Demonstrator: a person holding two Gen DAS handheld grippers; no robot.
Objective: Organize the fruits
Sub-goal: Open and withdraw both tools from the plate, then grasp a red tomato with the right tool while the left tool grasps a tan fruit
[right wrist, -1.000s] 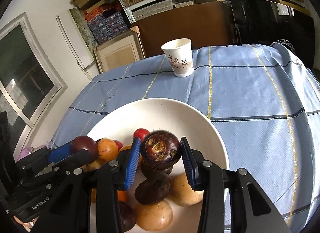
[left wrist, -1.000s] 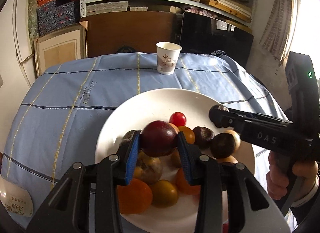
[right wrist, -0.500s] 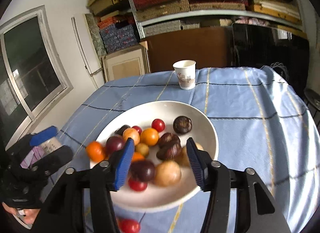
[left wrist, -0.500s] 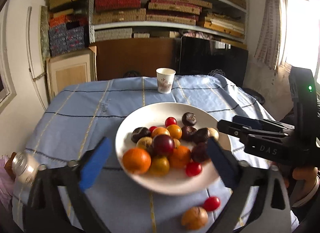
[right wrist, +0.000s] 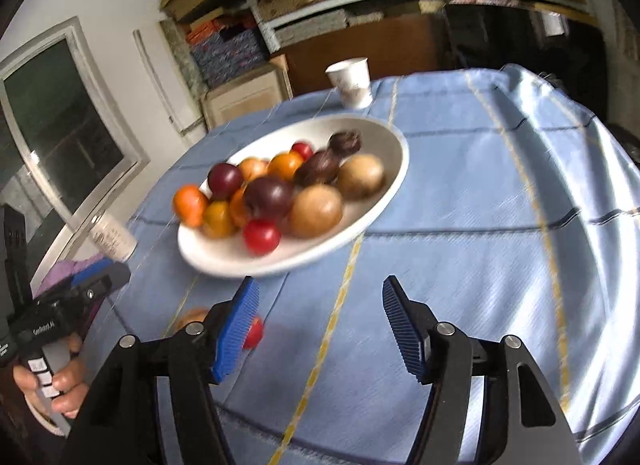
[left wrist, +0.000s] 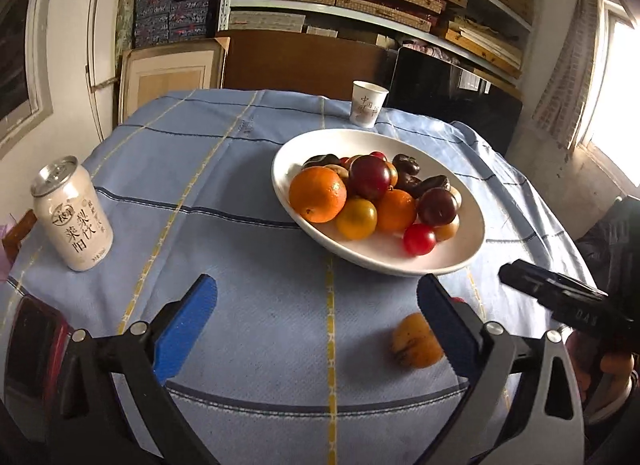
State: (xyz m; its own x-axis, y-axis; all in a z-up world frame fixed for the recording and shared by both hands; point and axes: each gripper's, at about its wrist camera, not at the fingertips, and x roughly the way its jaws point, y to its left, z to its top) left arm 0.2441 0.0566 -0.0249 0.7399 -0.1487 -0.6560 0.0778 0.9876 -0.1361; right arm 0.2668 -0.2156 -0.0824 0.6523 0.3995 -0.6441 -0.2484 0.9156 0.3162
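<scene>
A white plate (left wrist: pixel 472 233) on the blue tablecloth holds several fruits: oranges, dark plums, cherry tomatoes, brown chestnut-like pieces. It also shows in the right wrist view (right wrist: pixel 396 169). A loose orange-brown fruit (left wrist: pixel 414 341) lies on the cloth in front of the plate, beside my left gripper's right finger. A small red tomato (right wrist: pixel 254 333) lies near it, partly behind my right gripper's left finger. My left gripper (left wrist: pixel 316 329) is open and empty, well back from the plate. My right gripper (right wrist: pixel 320 329) is open and empty too.
A white drink can (left wrist: pixel 72 213) stands at the table's left edge. A paper cup (left wrist: pixel 368 103) stands behind the plate. Shelves with boxes and a dark screen are behind the table. The cloth drops off at the near edge.
Both grippers let go of their dark fruits onto the plate, opened wide and pulled back toward the near table edge. The plate now sits farther away in both views.
</scene>
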